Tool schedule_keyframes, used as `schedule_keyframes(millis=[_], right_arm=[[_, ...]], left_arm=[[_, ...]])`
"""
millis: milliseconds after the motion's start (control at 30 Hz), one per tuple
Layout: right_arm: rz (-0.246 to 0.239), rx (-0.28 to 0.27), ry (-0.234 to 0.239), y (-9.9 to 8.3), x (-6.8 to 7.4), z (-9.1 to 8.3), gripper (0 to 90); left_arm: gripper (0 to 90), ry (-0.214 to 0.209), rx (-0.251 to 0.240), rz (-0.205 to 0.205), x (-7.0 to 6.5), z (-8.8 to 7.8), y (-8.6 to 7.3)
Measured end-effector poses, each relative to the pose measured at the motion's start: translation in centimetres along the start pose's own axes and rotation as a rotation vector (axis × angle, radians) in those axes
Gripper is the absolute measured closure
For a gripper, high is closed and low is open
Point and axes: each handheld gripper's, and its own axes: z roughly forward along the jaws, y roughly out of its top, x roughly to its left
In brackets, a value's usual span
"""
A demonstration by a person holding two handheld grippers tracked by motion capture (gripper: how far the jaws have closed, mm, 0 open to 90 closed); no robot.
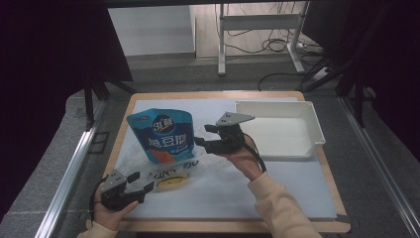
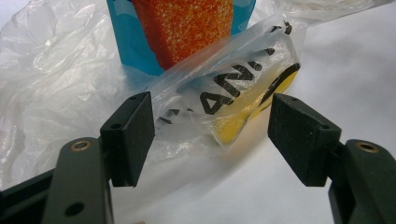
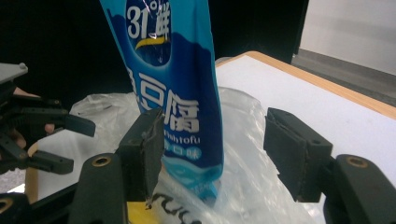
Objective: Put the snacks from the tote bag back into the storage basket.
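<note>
On the white mat, the blue pouch (image 1: 161,135) stands upright in a clear plastic bag (image 1: 168,171), left of centre. My right claw (image 1: 204,135) hovers just beside the pouch, jaws apart, gripping nothing. My left claw (image 1: 139,181) sits low at the bag's near edge, jaws spread, the bag's printed fold between them, unpinched. White tray (image 1: 317,130) far right.
</note>
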Motion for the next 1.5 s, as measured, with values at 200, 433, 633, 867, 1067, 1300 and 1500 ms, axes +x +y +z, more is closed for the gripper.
schedule_keyframes(millis=[200, 433, 633, 867, 1067, 1300, 1500], right_arm=[[0.004, -0.012, 0.008, 0.5, -0.2, 0.8, 39.9], [0.012, -0.035, 0.021, 1.3, -0.4, 1.7, 45.0], [0.000, -0.053, 0.027, 2.6, -0.4, 2.5, 51.6], [-0.011, -0.047, 0.028, 3.7, -0.3, 3.5, 58.0], [0.004, -0.044, 0.058, 4.2, -0.3, 4.2, 62.6], [-0.017, -0.030, 0.082, 4.9, 0.2, 5.1, 69.4], [-0.037, -0.033, 0.095, 5.1, 0.3, 5.2, 75.4]], left_arm=[[31.7, 0.003, 0.002, -0.002, 0.0, 0.0, -0.1], [31.4, 0.007, -0.001, -0.010, 0.1, 0.0, -0.1], [31.3, 0.008, 0.000, -0.017, 0.1, 0.0, -0.1], [31.2, 0.008, 0.001, -0.016, 0.2, 0.1, -0.1], [31.0, 0.008, 0.000, -0.017, 0.2, 0.1, -0.1], [30.8, 0.009, -0.001, -0.017, 0.2, 0.0, -0.1], [30.7, 0.011, 0.001, -0.019, 0.3, 0.0, -0.1]])
